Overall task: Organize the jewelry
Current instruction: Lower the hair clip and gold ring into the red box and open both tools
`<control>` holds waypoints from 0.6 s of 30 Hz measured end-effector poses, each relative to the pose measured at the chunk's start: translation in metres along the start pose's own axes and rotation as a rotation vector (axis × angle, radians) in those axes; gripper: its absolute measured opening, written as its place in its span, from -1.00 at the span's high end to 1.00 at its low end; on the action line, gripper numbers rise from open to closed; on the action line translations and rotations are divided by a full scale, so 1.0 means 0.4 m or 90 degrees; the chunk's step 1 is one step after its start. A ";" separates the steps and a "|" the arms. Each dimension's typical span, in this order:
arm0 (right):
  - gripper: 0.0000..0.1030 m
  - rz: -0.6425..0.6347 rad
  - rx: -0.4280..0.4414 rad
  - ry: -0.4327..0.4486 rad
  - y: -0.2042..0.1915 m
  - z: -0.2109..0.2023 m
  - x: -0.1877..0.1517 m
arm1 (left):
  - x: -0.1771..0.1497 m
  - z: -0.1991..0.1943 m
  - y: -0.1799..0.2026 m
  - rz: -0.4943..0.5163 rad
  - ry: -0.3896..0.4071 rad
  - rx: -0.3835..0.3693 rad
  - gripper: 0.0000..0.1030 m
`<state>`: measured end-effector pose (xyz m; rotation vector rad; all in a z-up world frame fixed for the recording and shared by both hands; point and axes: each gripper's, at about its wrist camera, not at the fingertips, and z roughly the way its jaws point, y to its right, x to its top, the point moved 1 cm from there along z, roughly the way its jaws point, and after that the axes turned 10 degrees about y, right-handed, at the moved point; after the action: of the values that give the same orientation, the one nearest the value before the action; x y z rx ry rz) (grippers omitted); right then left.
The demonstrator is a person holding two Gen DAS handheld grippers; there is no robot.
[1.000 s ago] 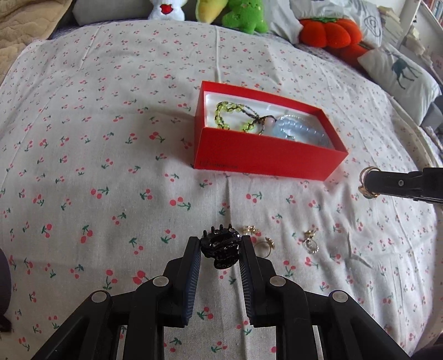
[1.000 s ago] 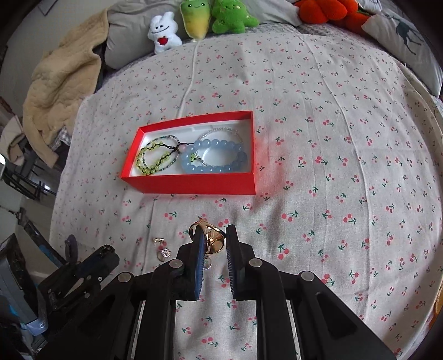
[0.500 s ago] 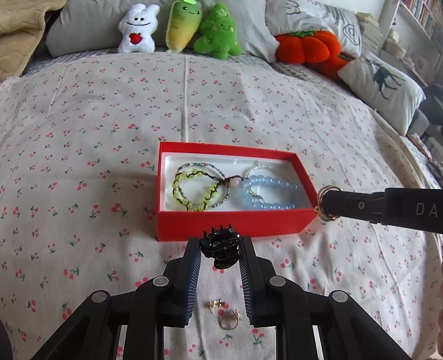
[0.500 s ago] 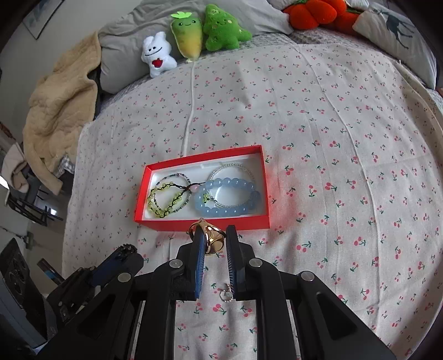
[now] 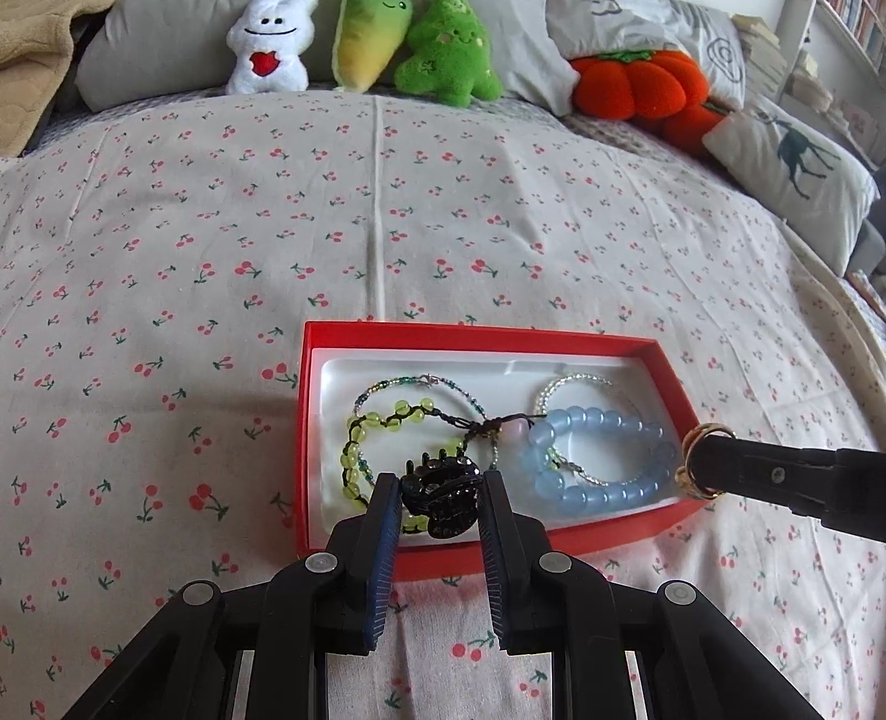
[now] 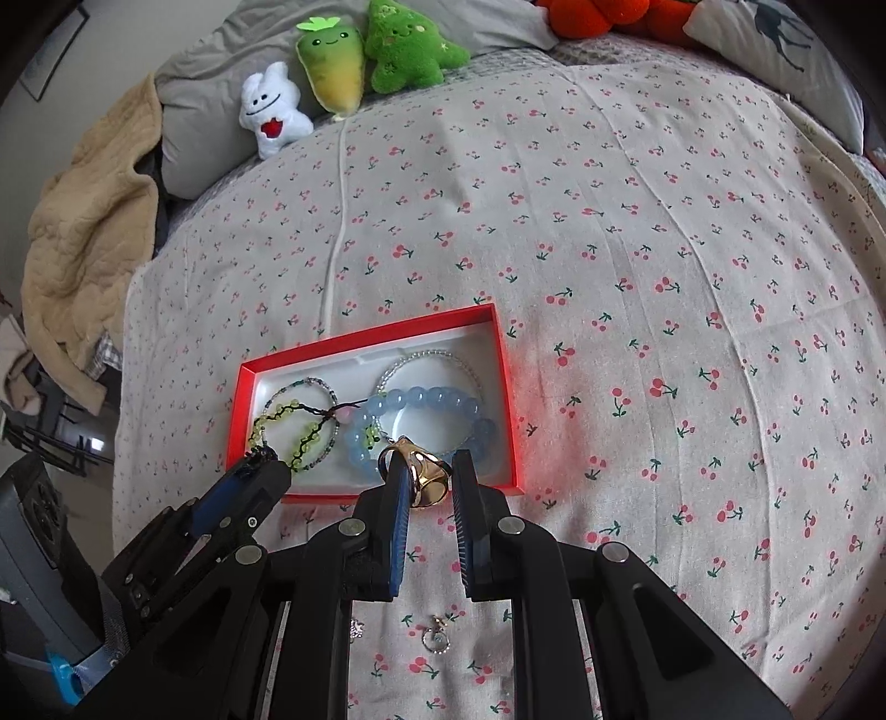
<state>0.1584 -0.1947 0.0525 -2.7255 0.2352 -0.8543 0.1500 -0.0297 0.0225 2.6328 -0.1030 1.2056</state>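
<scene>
A red box (image 5: 302, 443) (image 6: 512, 421) with a white lining lies on the cherry-print bedspread. It holds a green bead bracelet (image 5: 382, 423) (image 6: 282, 421) and a pale blue bead bracelet (image 5: 603, 454) (image 6: 437, 401). My left gripper (image 5: 440, 487) (image 6: 260, 462) is shut on a black claw hair clip (image 5: 440, 493), over the box's near left part. My right gripper (image 6: 426, 479) (image 5: 703, 468) is shut on a gold ring (image 6: 423, 479) (image 5: 699, 462), over the box's near right edge.
Small earrings and a ring (image 6: 437, 637) lie on the bedspread near me, behind the right gripper's fingers. Plush toys (image 5: 354, 44) and pillows (image 5: 792, 160) line the far edge of the bed. A beige blanket (image 6: 83, 232) is heaped at the far left.
Both grippers have moved forward from the loose jewelry to over the red box, each keeping hold of its piece. The box now sits right under the fingertips.
</scene>
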 end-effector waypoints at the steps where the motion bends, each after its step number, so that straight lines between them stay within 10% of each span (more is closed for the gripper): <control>1: 0.69 0.000 -0.002 -0.002 0.003 0.006 0.001 | 0.001 0.005 0.000 -0.001 -0.002 0.002 0.56; 18: 0.69 0.002 -0.019 0.005 0.030 0.028 0.012 | -0.002 -0.045 0.025 0.025 0.009 0.013 0.14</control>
<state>0.1680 -0.2049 0.0423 -2.7482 0.2550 -0.8687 0.1346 -0.0348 0.0351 2.6519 -0.1416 1.2433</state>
